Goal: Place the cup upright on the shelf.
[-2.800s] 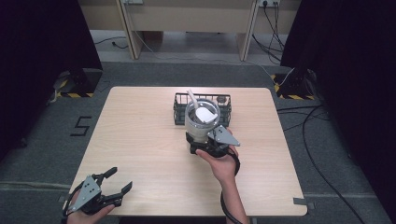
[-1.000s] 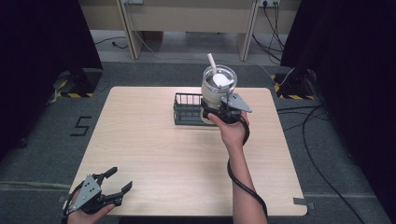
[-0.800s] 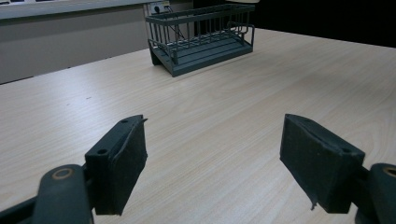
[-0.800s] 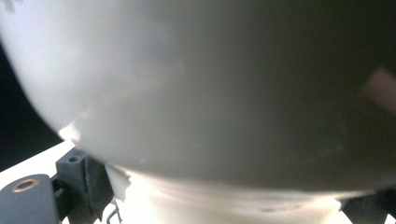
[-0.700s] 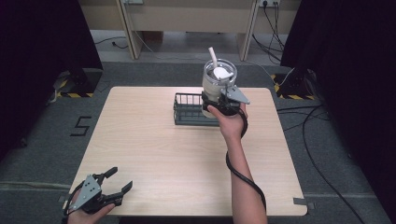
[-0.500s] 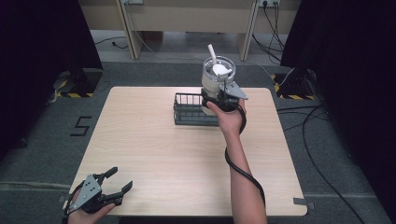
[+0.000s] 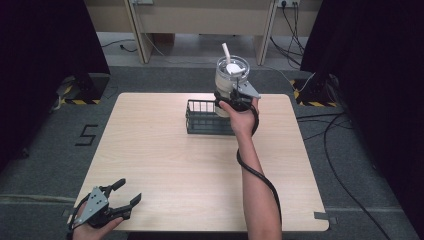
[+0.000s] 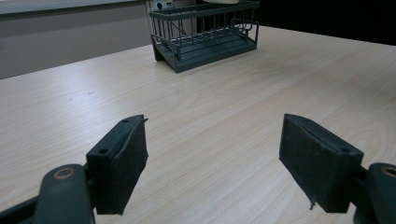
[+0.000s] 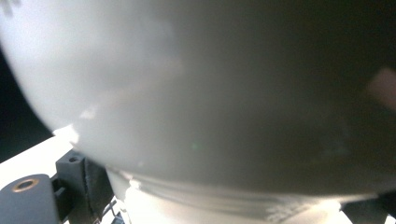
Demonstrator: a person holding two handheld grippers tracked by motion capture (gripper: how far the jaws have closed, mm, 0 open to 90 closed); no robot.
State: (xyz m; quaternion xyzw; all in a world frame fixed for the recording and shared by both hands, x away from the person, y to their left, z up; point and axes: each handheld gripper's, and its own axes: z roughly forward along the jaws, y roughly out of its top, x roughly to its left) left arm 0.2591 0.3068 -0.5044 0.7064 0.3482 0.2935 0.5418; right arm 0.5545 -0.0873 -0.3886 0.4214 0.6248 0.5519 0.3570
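A whitish tumbler point(image 7: 230, 80) with a lid and a white straw is held upright above the right end of a dark wire basket point(image 7: 202, 117). My right gripper point(image 7: 235, 102) is shut on the tumbler's lower part. In the right gripper view the tumbler's wall point(image 9: 210, 93) is close up and blurred, with one black pad point(image 9: 91, 186) pressed against its base. My left gripper point(image 7: 129, 191) rests at the table's near left corner, open with nothing between its jaws. The left gripper view looks between its open jaws point(image 8: 212, 163) toward the basket point(image 8: 205, 28) far across the table.
The wooden table point(image 7: 165, 165) carries the basket near its far edge. A cable trails from the right gripper along the person's forearm. More cables lie on the grey floor at the right, and desk legs stand behind the table.
The right gripper lifted the tumbler from the table in front of the basket and carried it up and away, over the basket's right end. The left gripper stayed put.
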